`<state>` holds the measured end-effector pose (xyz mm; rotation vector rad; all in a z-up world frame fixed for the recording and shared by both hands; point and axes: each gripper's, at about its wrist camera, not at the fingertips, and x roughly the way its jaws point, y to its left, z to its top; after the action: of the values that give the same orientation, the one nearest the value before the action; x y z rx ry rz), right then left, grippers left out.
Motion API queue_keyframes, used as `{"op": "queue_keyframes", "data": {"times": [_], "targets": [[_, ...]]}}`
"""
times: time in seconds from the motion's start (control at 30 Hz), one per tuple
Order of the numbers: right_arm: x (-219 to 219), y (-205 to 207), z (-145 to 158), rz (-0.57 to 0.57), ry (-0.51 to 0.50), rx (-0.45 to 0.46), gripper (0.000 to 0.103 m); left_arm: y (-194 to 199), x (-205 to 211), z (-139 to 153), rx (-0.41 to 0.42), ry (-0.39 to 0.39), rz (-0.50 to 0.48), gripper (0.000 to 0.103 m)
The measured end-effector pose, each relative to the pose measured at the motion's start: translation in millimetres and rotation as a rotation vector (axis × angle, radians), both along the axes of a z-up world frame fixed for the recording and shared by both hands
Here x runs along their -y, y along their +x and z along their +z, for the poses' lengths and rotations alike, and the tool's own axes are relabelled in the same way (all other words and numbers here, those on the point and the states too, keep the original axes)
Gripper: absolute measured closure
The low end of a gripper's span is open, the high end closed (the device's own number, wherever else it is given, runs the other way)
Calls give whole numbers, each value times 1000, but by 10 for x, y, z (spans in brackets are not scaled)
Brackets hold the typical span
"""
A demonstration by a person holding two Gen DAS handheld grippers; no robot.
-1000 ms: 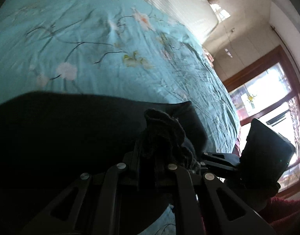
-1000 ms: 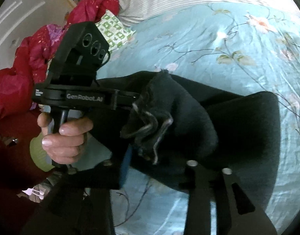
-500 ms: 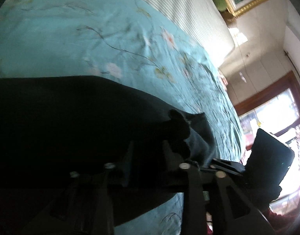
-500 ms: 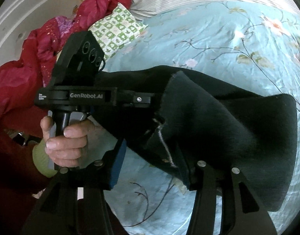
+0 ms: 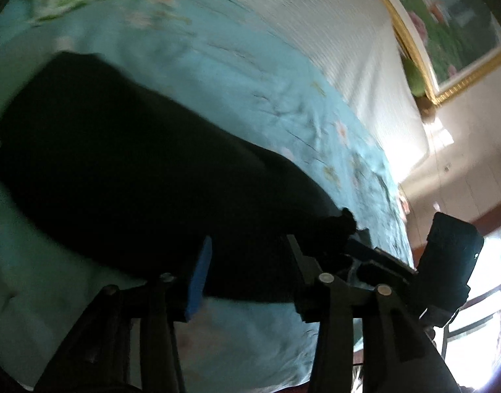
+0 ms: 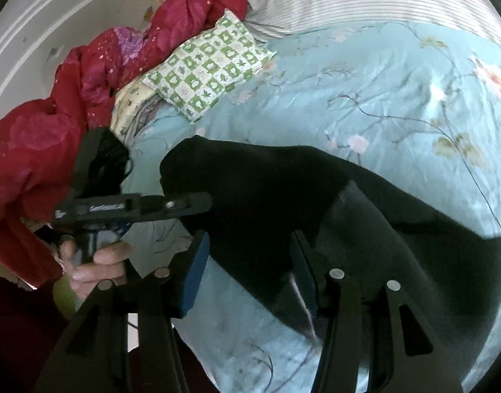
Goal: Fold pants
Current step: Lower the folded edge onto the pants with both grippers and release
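Observation:
The black pants (image 5: 126, 177) lie folded across the light blue flowered bedspread (image 5: 250, 75); they also show in the right wrist view (image 6: 283, 196). My left gripper (image 5: 247, 262) is open, its fingers wide apart with the near edge of the pants between them. My right gripper (image 6: 247, 262) is open too, its fingers either side of the pants' near edge. The other gripper's body shows in each view, the right one (image 5: 447, 258) and the left one (image 6: 132, 206), both at the pants' edge.
A green checked pillow (image 6: 211, 65) and a red quilt (image 6: 86, 98) lie at the bed's left. A striped white sheet (image 5: 332, 32) covers the head end. A gold-framed picture (image 5: 453, 26) hangs on the wall and a window (image 5: 479, 311) is at right.
Both grippers have opened and let go of the bunched fabric. The pants have dropped flat onto the bed, and both grippers have drawn back toward the near edge.

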<state>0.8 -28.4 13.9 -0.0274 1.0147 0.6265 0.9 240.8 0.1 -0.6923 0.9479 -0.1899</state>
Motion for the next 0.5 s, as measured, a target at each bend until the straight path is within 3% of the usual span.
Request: {"op": "queue_keyframes", "data": {"times": [0.4,0.5], "targets": [[-602,405,-142,132,-53,-27,46,-560,-668,-49,-64,19,229,38],[-756,509,-160,159,-66,-32,44,-588,-810,-105,-89,2,271,38]]}}
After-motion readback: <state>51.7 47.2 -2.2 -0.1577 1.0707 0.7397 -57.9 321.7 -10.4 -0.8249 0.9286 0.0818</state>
